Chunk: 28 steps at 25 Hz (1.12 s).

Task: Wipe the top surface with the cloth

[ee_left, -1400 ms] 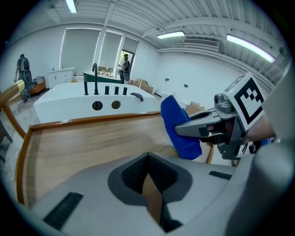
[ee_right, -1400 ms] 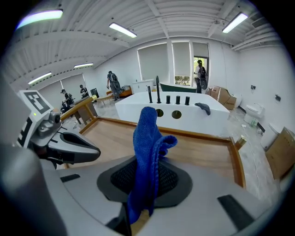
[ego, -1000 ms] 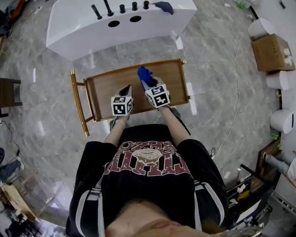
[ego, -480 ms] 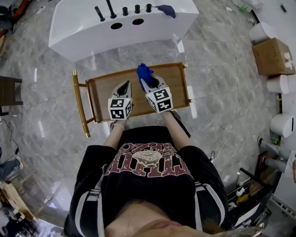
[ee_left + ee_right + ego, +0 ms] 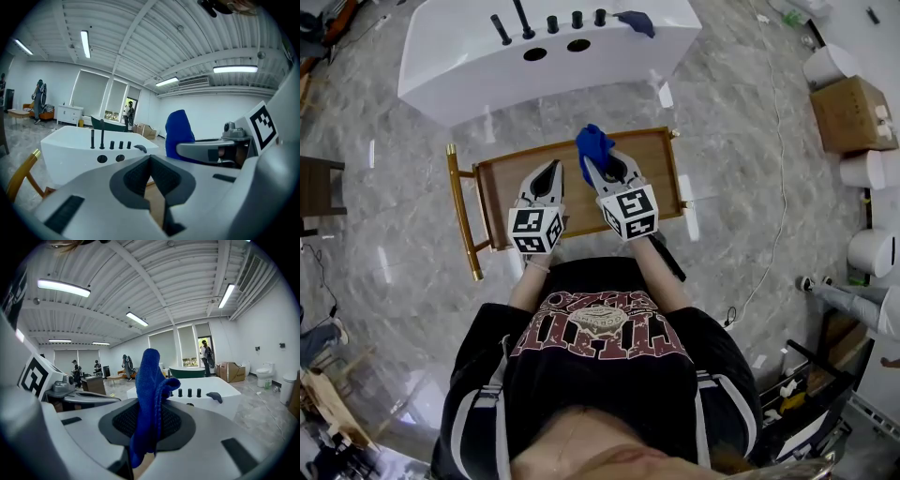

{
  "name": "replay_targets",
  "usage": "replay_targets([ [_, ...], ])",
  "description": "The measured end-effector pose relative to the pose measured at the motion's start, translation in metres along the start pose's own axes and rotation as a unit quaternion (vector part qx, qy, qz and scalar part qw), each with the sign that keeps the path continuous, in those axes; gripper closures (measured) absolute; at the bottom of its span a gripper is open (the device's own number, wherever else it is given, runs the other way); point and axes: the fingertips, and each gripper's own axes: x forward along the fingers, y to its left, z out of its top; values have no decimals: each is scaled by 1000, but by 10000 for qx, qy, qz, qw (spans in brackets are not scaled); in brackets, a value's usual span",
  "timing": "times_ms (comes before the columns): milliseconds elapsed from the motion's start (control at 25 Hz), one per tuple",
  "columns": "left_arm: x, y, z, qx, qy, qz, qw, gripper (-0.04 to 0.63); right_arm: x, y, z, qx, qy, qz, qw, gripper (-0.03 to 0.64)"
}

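A wooden table top (image 5: 511,178) in a gold frame stands on the marble floor in front of me. My right gripper (image 5: 594,165) is shut on a blue cloth (image 5: 592,142), held above the table's far middle. In the right gripper view the cloth (image 5: 151,394) stands up from between the closed jaws (image 5: 149,420). My left gripper (image 5: 547,174) hovers just to its left, jaws shut with nothing in them. The left gripper view looks level across the room past the closed jaws (image 5: 151,161), with the cloth (image 5: 180,133) to the right.
A white bathtub (image 5: 469,66) with black taps stands just beyond the table, a dark cloth (image 5: 636,21) on its rim. At the right are a cardboard box (image 5: 853,105) and white cylinders (image 5: 872,246). People stand far across the room.
Both grippers have risen and tipped up away from the table top. The blue cloth has gone up with the right gripper.
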Motion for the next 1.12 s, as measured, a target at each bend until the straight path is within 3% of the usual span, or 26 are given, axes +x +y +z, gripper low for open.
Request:
replay_targets([
  [680, -17, -52, 82, 190, -918, -493, 9944, 549, -48, -3, 70, 0, -850, -241, 9961, 531],
  [1120, -25, -54, 103, 311, -1139, -520, 9916, 549, -52, 4, 87, -46, -1019, -231, 9945, 531],
])
